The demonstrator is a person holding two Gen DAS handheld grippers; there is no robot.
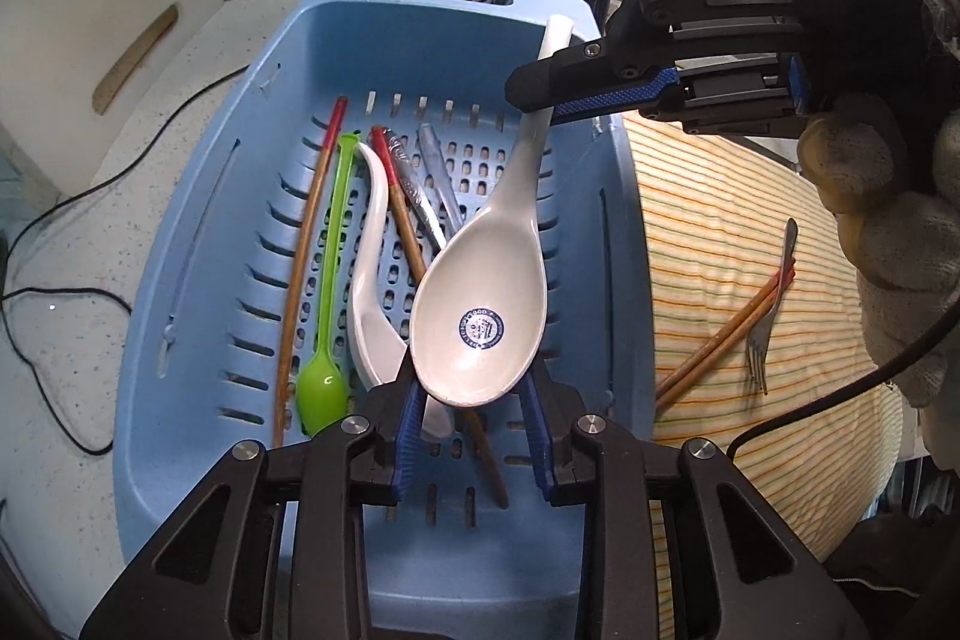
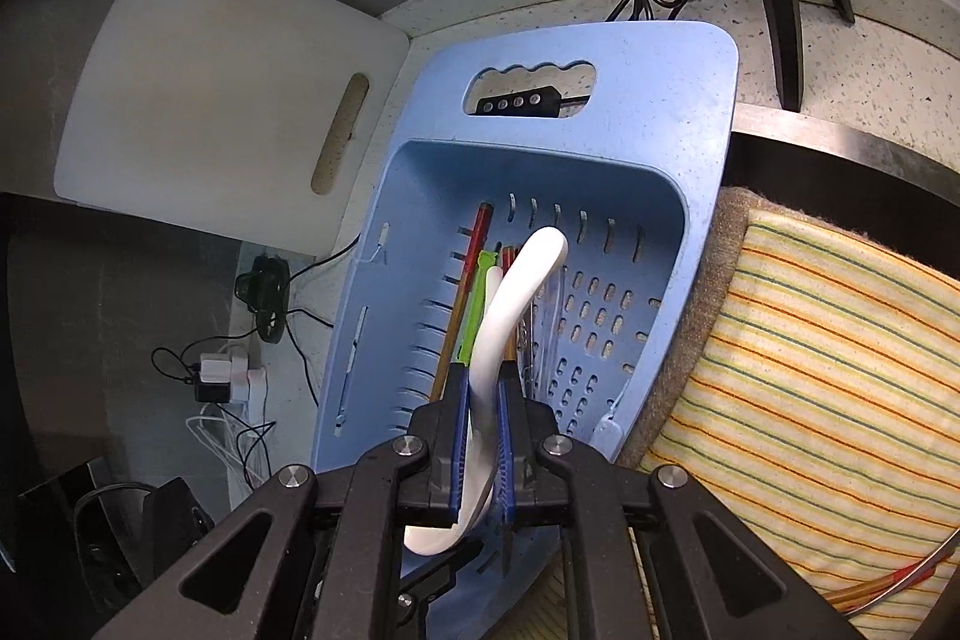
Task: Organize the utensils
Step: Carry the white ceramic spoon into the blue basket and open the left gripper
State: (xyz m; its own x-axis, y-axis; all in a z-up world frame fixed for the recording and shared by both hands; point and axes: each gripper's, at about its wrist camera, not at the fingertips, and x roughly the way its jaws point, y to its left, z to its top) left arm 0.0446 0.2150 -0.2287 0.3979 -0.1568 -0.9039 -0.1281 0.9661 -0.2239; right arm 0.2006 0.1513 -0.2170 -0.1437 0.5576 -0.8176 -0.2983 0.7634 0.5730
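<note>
While chopsticks (image 1: 717,334) flank a fork (image 1: 762,340), a basket (image 1: 198,244) holds spoons.

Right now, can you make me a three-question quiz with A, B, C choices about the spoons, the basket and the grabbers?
1. Where does the fork lie?
A. in the basket
B. on the striped cloth
C. on the cutting board

2. What colour is the long thin spoon in the basket?
A. green
B. pink
C. black

3. What is the right gripper doing?
A. hanging open with nothing in it
B. holding a fork
C. shut on the big white spoon

Answers:
1 B, the fork rests beside chopsticks on the striped cloth.
2 A, it is bright green.
3 C, its jaws pinch the spoon's handle over the basket.
</note>
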